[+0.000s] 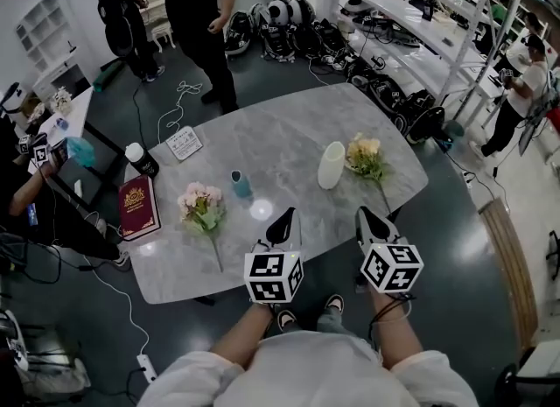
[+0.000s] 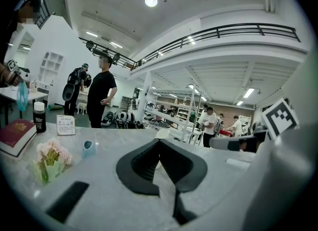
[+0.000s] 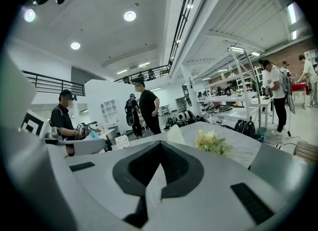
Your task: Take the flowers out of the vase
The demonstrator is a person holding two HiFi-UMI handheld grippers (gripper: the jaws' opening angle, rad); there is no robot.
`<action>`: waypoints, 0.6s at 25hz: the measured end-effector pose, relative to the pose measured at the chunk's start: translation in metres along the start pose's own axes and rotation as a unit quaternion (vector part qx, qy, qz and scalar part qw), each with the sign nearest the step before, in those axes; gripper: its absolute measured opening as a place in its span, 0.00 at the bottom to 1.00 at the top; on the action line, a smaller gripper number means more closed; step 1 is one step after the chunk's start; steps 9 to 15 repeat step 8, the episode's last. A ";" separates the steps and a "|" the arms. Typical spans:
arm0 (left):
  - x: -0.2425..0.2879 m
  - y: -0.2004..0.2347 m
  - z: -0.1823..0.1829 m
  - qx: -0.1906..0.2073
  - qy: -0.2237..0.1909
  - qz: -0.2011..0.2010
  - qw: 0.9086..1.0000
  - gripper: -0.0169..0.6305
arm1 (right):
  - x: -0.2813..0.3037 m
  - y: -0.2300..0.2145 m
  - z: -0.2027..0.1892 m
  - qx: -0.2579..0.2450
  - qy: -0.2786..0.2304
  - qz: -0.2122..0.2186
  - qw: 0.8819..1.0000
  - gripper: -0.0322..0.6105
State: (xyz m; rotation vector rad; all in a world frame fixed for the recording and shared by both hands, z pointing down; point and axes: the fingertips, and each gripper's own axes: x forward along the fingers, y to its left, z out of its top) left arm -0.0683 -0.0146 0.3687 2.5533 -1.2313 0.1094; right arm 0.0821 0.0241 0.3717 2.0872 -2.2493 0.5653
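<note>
A cream vase (image 1: 332, 164) stands upright and empty on the grey marble table (image 1: 289, 143). A pink bunch of flowers (image 1: 202, 207) lies on the table to the left, a yellow bunch (image 1: 366, 159) lies just right of the vase. My left gripper (image 1: 282, 221) hovers near the table's front edge, shut with nothing between its jaws. My right gripper (image 1: 366, 219) is beside it, also shut and empty. The pink flowers (image 2: 50, 159) show in the left gripper view, the vase (image 3: 175, 134) and the yellow flowers (image 3: 212, 142) in the right gripper view.
A small teal cup (image 1: 239, 184), a dark red book (image 1: 138, 207), a dark bottle with a white cap (image 1: 140, 159) and a white card (image 1: 184, 143) sit on the table's left half. People stand beyond the far edge. Bags and shelves line the back.
</note>
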 end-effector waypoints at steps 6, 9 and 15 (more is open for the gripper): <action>0.007 -0.006 -0.001 0.001 0.003 0.001 1.000 0.04 | 0.001 -0.007 0.002 -0.004 0.006 0.003 1.000 0.05; 0.009 -0.007 0.000 0.000 0.003 0.002 1.000 0.04 | 0.002 -0.010 0.003 -0.006 0.007 0.004 1.000 0.06; 0.009 -0.007 0.000 0.000 0.003 0.002 1.000 0.04 | 0.002 -0.010 0.003 -0.006 0.007 0.004 1.000 0.06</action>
